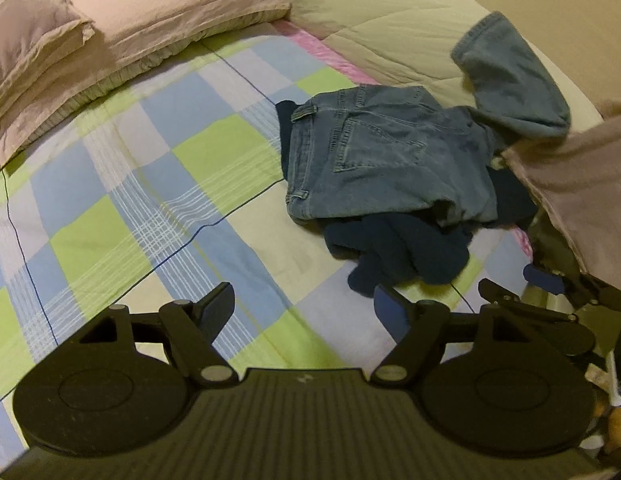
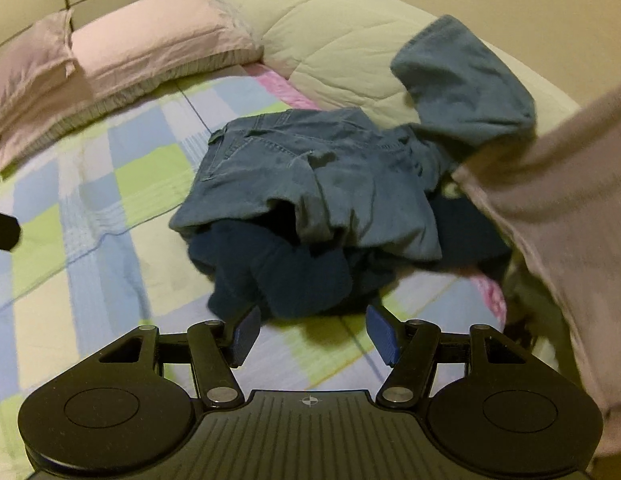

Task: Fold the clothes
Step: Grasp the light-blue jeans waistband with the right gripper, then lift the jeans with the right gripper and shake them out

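A crumpled pair of blue jeans (image 1: 382, 160) (image 2: 310, 168) lies on the checked bed sheet (image 1: 150, 184) (image 2: 110, 208), back pocket up. One jeans leg (image 1: 514, 80) (image 2: 466, 80) is flung up over the quilt. A dark navy garment (image 1: 402, 252) (image 2: 294, 272) is bunched under the jeans and sticks out at the near side. My left gripper (image 1: 304, 300) is open over bare sheet, just left of the navy garment. My right gripper (image 2: 313, 330) is open too, its fingertips right at the navy garment's near edge, nothing between them.
Two pinkish pillows (image 1: 110, 28) (image 2: 130, 52) lie at the head of the bed. A pale green quilt (image 1: 382, 12) (image 2: 342, 36) is heaped behind the clothes. Pinkish-grey cloth (image 1: 578, 192) (image 2: 550, 220) fills the right edge; whether it is a sleeve is unclear.
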`<state>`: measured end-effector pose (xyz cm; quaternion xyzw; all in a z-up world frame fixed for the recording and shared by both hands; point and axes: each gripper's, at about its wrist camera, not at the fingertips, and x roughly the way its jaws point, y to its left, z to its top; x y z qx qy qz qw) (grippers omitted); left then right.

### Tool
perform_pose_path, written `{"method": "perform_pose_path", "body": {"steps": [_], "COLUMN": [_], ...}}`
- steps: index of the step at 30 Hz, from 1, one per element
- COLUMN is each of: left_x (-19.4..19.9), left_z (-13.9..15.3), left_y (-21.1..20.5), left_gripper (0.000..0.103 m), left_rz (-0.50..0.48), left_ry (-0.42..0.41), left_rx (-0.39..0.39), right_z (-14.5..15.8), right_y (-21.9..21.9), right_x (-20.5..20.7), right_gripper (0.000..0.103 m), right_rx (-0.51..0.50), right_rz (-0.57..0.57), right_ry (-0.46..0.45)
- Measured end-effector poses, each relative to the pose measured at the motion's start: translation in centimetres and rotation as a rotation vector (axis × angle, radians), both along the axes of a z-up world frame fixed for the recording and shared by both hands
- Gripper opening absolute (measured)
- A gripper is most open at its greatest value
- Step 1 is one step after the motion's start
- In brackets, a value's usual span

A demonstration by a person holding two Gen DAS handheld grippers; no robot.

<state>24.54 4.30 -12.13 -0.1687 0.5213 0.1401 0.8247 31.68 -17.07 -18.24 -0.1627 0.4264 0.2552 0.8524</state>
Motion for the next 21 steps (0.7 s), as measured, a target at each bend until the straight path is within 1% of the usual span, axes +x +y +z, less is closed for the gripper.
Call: {"method": "perform_pose_path", "body": {"steps": [3, 6, 12, 16, 17, 19, 21], "left_x": [1.2, 2.5, 4.3, 4.5, 4.3, 3.9, 3.1], "left_z": [-0.8, -1.4, -2.2, -2.3, -2.2, -2.1, -1.7], "left_y": [0.9, 1.7, 3.3, 4.6, 4.9, 5.5, 6.2], "left_gripper": [0.073, 0.073, 0.073, 0.073, 0.073, 0.073, 0.073], "left_rz": [0.019, 0.031, 0.066, 0.11, 0.121, 0.143, 0.165], "left_ry": [0.01, 0.015, 0.027, 0.034, 0.034, 0.032, 0.021], "left_rx": [-0.025, -0.044, -0.04, -0.037, -0.036, -0.035, -0.028], "right_z": [-1.2, -2.3, -4.9, -6.8, -6.9, -7.1, -6.2], "right_y": [1.1, 2.4, 5.0, 7.0, 7.3, 7.9, 8.0], "right_x": [1.6, 3.1, 6.3, 7.7, 8.0, 8.7, 9.1], "right_gripper": [0.063, 0.063, 0.063, 0.063, 0.062, 0.006, 0.006], "right_rx": [-0.019, -0.059, -0.135, -0.199, -0.191, -0.166, -0.126], "right_rz": [0.033, 0.073, 0.131, 0.181, 0.202, 0.246, 0.241], "right_ry": [-0.02, -0.042, -0.112, -0.169, -0.176, -0.189, -0.192]}}
